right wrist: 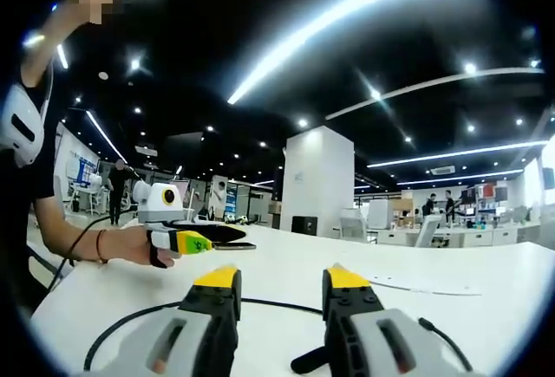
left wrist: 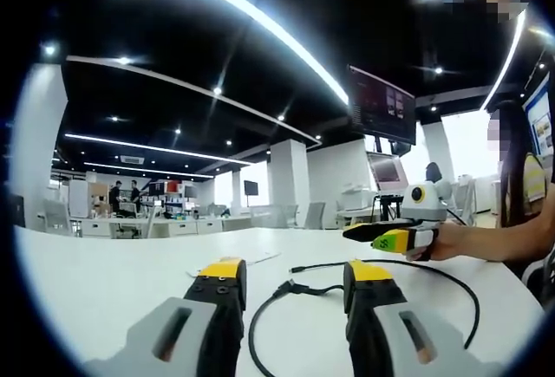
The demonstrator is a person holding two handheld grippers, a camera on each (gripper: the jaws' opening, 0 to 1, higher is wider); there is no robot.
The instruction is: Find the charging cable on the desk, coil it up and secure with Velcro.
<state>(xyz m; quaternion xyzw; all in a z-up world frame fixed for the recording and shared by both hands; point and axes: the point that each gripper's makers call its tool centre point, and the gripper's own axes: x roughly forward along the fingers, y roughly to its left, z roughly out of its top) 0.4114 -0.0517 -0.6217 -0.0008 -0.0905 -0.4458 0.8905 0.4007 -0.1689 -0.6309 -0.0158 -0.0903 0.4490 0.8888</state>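
The thin black charging cable (left wrist: 364, 277) looped across the bare white desk (left wrist: 104, 282). Both the left gripper (left wrist: 295, 273) and right gripper (right wrist: 282, 282) hovered open-jawed, empty, above it.

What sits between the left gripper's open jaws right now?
In the left gripper view, the black cable with its plug lies on the white desk between the left gripper jaws.

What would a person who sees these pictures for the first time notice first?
Most striking is the black charging cable, which lies in a loose loop on the white desk just ahead of the left gripper, whose yellow-tipped jaws stand apart. In the right gripper view, the right gripper is also open above the same cable. Overhead, long bright light strips cross the dark ceiling of a large open office.
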